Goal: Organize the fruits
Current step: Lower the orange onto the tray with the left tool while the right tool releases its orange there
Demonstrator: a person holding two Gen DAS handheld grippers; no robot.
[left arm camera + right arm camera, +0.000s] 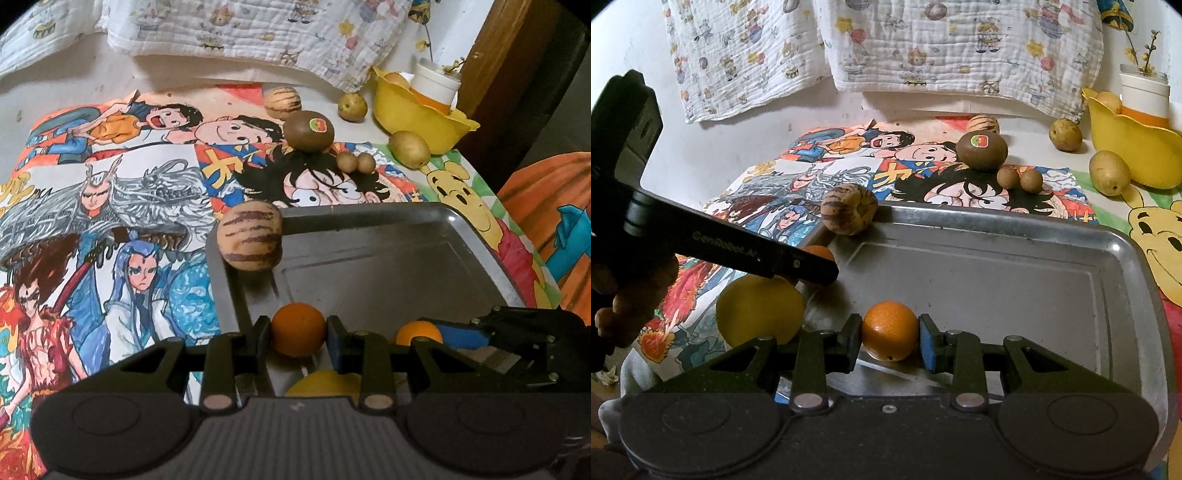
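Note:
My left gripper (298,334) is shut on a small orange (298,329) over the near left corner of the metal tray (406,258). My right gripper (890,336) is shut on another orange (890,330) just above the tray floor (1015,280). The right gripper and its orange (419,332) show at the right of the left wrist view. The left gripper (827,266) crosses the right wrist view, its orange (818,254) half hidden. A yellow fruit (761,310) lies by the tray's left edge. A striped melon (250,236) rests at the tray's far left corner.
Beyond the tray on the cartoon cloth lie a kiwi (981,150), two small brown fruits (1019,178), a second striped melon (983,123) and two yellowish fruits (1108,172). A yellow bowl (1134,144) with a white jar stands at the far right. A patterned cloth hangs behind.

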